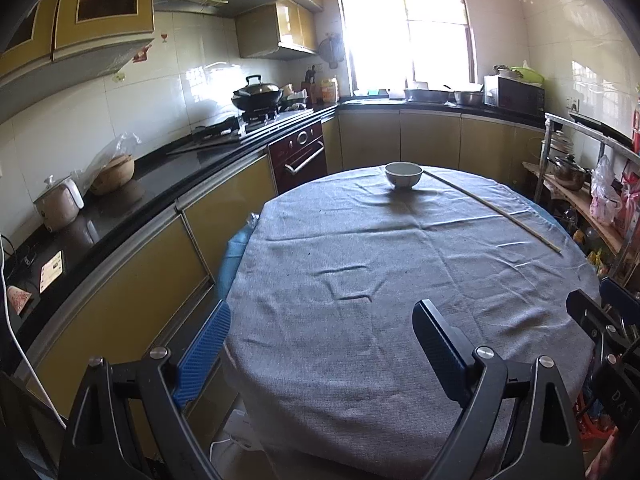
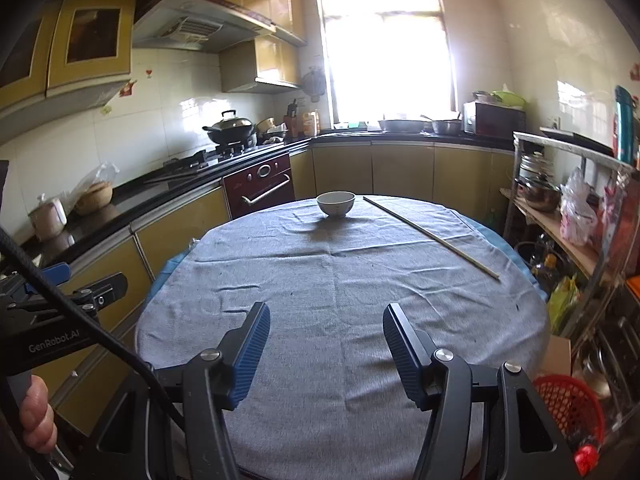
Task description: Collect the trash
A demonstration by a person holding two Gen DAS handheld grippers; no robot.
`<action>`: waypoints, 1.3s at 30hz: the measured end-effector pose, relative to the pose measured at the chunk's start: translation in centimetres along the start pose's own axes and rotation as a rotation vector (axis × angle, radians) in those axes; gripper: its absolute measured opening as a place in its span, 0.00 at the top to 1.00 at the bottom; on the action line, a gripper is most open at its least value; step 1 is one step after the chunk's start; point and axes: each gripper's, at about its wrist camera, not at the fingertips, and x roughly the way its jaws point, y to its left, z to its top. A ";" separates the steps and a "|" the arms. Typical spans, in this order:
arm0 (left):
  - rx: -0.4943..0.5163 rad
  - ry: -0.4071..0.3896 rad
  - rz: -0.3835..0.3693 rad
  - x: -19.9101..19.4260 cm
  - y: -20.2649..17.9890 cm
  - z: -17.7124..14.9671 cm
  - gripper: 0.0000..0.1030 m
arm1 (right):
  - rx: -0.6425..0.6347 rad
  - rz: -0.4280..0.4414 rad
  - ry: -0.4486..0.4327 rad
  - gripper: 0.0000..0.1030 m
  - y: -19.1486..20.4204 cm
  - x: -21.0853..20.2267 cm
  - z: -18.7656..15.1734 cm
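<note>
A round table under a grey cloth (image 1: 360,264) (image 2: 340,280) fills both views. A white bowl (image 1: 403,174) (image 2: 335,203) stands at its far edge. A long thin wooden stick (image 1: 496,210) (image 2: 432,236) lies on the cloth to the right of the bowl. A red mesh basket (image 2: 568,408) stands on the floor at the table's right, below the right gripper. My left gripper (image 1: 322,344) is open and empty over the table's near left edge. My right gripper (image 2: 326,344) is open and empty over the near edge.
A black counter (image 1: 160,176) with a stove, a wok (image 1: 256,94) and an oven (image 1: 300,156) runs along the left. A metal shelf (image 2: 568,208) with pots and bags stands at the right. The other gripper shows at each view's edge (image 2: 72,300).
</note>
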 end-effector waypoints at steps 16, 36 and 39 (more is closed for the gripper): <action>-0.011 0.106 0.025 6.4 -0.5 0.5 0.10 | 0.019 -0.001 0.076 0.39 -1.9 6.9 0.8; 0.021 0.086 -0.089 7.5 -3.0 2.9 0.10 | 0.014 -0.101 0.118 0.39 -3.2 6.9 0.3; 0.024 0.078 -0.118 7.3 -3.4 3.1 0.10 | 0.015 -0.131 0.107 0.39 -3.5 5.8 0.4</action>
